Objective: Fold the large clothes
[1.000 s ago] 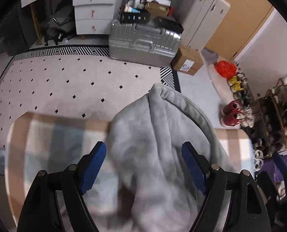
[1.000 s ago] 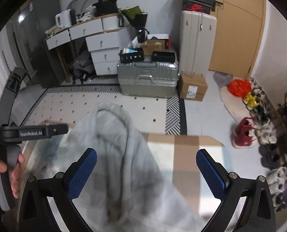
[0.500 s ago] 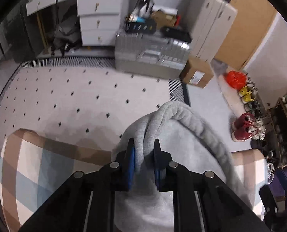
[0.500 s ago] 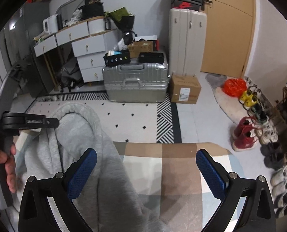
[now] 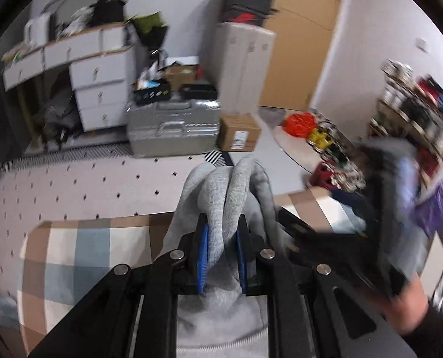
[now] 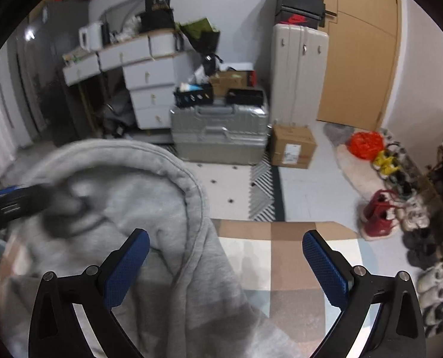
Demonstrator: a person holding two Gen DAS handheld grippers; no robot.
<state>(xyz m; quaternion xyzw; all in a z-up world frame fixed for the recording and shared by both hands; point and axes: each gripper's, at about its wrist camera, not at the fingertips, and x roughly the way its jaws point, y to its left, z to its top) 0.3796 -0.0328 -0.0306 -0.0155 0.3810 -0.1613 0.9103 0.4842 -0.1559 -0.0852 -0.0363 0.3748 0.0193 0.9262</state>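
Note:
A grey hooded sweatshirt lies on a checked brown, white and blue surface. My left gripper is shut on a bunched fold of its thick grey fabric and holds it raised. In the right wrist view the same sweatshirt rises at the left, its seamed hood edge arching over. My right gripper stands open above the garment's right edge and the checked surface, with nothing pressed between its blue pads. The left gripper shows blurred at the far left there.
Beyond the surface's far edge is a white rug with black diamonds. Behind stand a silver suitcase, a cardboard box, white drawers and a tall pale case. Shoes line the right wall.
My left gripper closed from open onto the sweatshirt, then lifted the bunched fabric and swung toward the right gripper. The right gripper stayed open and dipped slightly.

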